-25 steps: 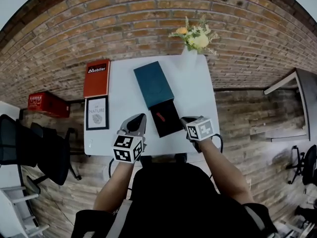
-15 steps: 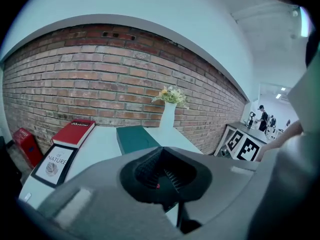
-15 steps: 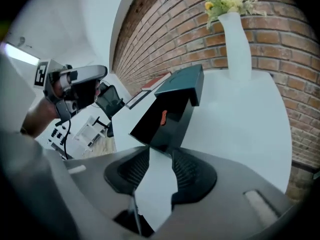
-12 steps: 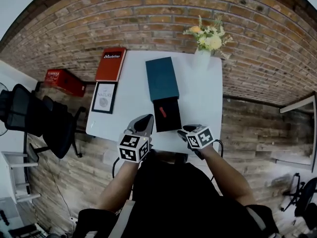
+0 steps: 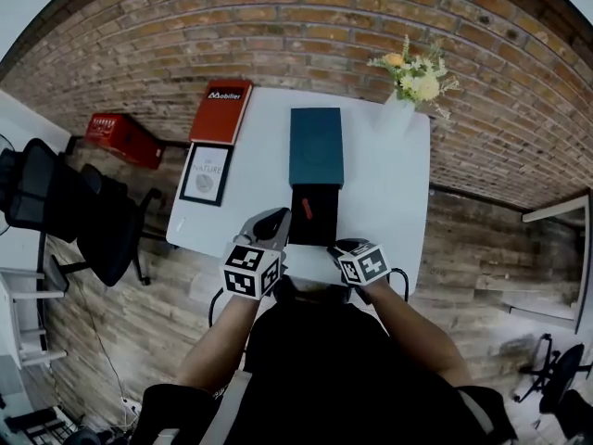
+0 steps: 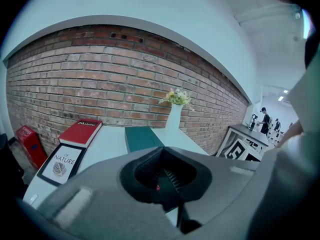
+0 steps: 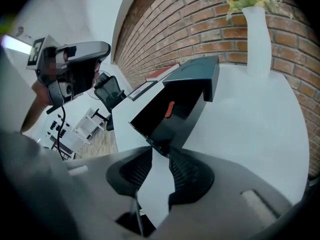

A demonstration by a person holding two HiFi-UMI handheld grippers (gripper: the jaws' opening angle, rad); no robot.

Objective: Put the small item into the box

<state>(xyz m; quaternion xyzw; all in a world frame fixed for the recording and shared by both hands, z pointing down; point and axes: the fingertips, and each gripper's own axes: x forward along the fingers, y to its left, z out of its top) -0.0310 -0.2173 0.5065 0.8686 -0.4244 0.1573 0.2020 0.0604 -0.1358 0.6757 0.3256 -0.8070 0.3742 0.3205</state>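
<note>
A black box tray (image 5: 324,233) lies open on the white table (image 5: 389,184), its teal lid (image 5: 316,146) just beyond it. The small red item (image 5: 307,209) rests inside the tray. My left gripper (image 5: 275,219) hovers at the tray's left near corner, jaws a little apart with nothing gripped (image 6: 162,171); the red item (image 6: 158,187) shows through the gap. My right gripper (image 5: 335,248) is at the tray's right near corner. Its jaws (image 7: 157,151) are closing, a gap still between them, with only bare table there. The tray (image 7: 192,109) and the red item (image 7: 170,109) lie just ahead.
A white vase of flowers (image 5: 398,114) stands at the table's far right corner. A red book (image 5: 220,111) and a framed print (image 5: 206,172) lie along the left side. On the floor to the left are a red crate (image 5: 120,137) and a black chair (image 5: 46,202).
The head view has swung so the table sits more centred. Both grippers stay at the tray's near corners; the right one sits slightly nearer the table's front edge.
</note>
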